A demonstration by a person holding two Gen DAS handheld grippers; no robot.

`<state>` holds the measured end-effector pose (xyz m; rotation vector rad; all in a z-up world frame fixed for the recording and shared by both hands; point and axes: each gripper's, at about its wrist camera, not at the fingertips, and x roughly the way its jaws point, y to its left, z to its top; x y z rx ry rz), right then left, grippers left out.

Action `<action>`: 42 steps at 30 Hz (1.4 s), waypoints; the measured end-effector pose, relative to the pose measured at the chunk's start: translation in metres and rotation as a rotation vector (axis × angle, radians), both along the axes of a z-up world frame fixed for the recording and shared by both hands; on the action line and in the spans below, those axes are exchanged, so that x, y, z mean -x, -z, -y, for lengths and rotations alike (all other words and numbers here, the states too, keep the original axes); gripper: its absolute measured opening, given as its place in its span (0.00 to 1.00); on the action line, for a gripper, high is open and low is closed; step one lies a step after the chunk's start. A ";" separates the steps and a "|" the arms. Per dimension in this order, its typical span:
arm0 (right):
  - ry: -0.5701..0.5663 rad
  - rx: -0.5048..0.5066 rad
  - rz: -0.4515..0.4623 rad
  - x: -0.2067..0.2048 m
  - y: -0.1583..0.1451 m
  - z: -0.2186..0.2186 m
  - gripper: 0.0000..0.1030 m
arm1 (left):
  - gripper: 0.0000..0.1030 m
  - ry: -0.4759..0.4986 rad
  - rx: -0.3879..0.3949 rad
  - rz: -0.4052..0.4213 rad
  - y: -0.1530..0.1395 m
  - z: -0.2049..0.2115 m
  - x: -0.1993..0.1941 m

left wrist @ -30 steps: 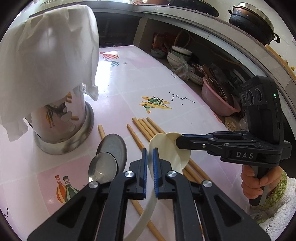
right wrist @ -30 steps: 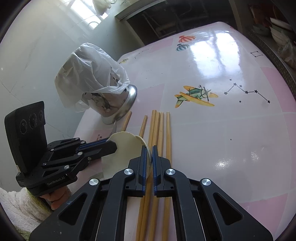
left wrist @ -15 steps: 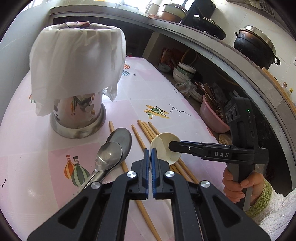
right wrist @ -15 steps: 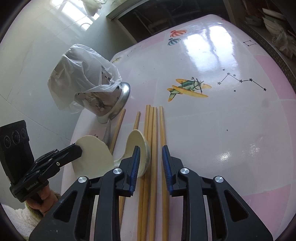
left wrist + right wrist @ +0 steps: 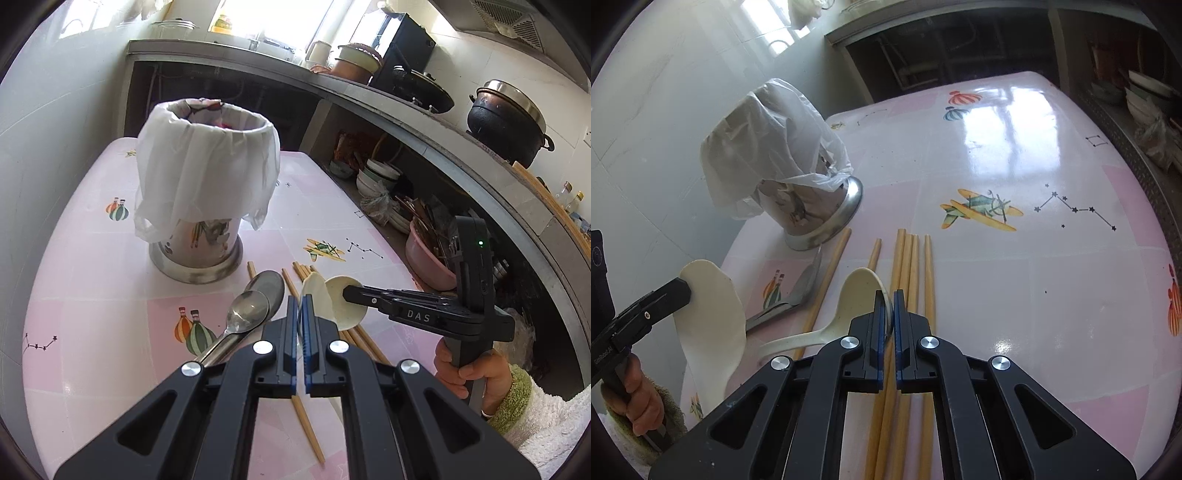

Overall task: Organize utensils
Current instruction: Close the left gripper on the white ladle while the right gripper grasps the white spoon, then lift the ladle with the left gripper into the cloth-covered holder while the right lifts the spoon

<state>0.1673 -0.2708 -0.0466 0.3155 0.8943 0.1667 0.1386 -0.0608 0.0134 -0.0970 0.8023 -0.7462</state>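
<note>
My left gripper [image 5: 300, 306] is shut on the rim of a cream plastic spoon [image 5: 316, 293] and holds it above the table; the same spoon shows at the left of the right wrist view [image 5: 711, 314]. My right gripper [image 5: 890, 295] is shut on the rim of a second cream spoon [image 5: 858, 291], also seen in the left wrist view [image 5: 349, 308]. Two metal spoons [image 5: 255, 302] and several wooden chopsticks [image 5: 910, 266] lie on the pink table. A steel utensil holder [image 5: 201, 236] draped with a white plastic bag [image 5: 207, 177] stands behind them.
The table [image 5: 1015, 277] meets a white tiled wall [image 5: 55, 110] on the left. To the right, a low shelf holds stacked bowls [image 5: 376, 177] and a pink basin [image 5: 424, 258]. A dark pot [image 5: 506, 118] sits on the counter above.
My left gripper has risen and pulled back with its cream spoon. My right gripper opened half a second ago and has now shut on the second cream spoon's rim.
</note>
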 end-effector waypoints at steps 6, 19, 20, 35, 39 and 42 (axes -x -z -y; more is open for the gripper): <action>-0.023 0.044 0.097 0.017 -0.040 -0.019 0.02 | 0.02 -0.061 0.049 0.063 -0.023 -0.026 0.012; 0.070 0.217 0.322 0.052 -0.139 -0.025 0.02 | 0.02 -0.187 0.140 0.279 -0.099 -0.079 0.013; 0.081 0.219 0.341 0.054 -0.144 -0.023 0.02 | 0.02 -0.194 0.145 0.298 -0.106 -0.079 0.009; 0.166 0.107 0.322 0.058 -0.123 0.026 0.02 | 0.02 -0.473 0.081 0.673 -0.171 -0.029 -0.069; 0.173 0.081 0.283 0.051 -0.113 0.038 0.02 | 0.02 -0.466 -0.014 0.695 -0.157 0.001 -0.105; 0.173 0.061 0.272 0.046 -0.108 0.047 0.02 | 0.02 -0.462 -0.091 0.705 -0.136 0.023 -0.127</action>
